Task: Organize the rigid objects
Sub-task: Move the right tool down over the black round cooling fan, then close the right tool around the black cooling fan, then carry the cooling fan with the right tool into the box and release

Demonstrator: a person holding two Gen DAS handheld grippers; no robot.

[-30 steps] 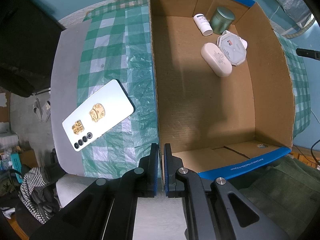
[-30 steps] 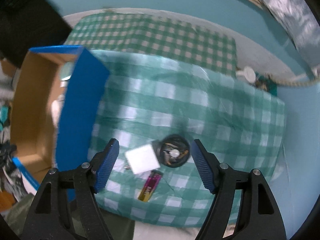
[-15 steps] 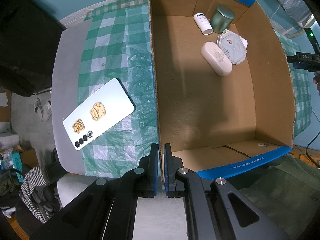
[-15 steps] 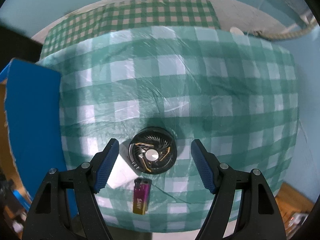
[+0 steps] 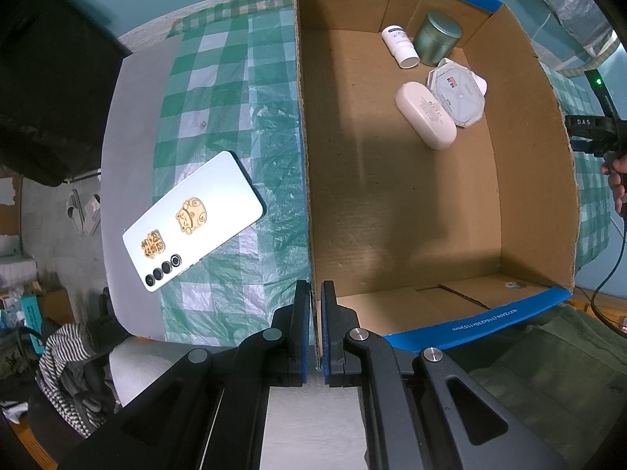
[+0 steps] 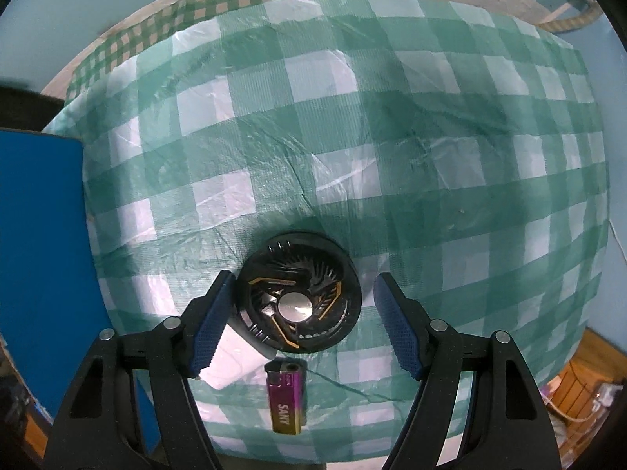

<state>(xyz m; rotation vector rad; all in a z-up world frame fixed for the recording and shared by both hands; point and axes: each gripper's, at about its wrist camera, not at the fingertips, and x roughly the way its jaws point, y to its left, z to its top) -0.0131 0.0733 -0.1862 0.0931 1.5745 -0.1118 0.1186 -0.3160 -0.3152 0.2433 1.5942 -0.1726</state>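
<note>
- Our right gripper (image 6: 303, 323) has come down much closer to the checked cloth (image 6: 352, 137); the squares now look far larger.
- The black round fan (image 6: 299, 307) now sits between our open blue pads, where before it lay ahead of them with more cloth around it.
- The left pad (image 6: 211, 325) now covers part of the white block (image 6: 235, 364) at seven o'clock of the fan.
- The blue box wall (image 6: 43, 254) has slid towards nine o'clock, its brown inside gone from sight.

Black round fan (image 6: 298, 306) — flat on cloth.
</note>
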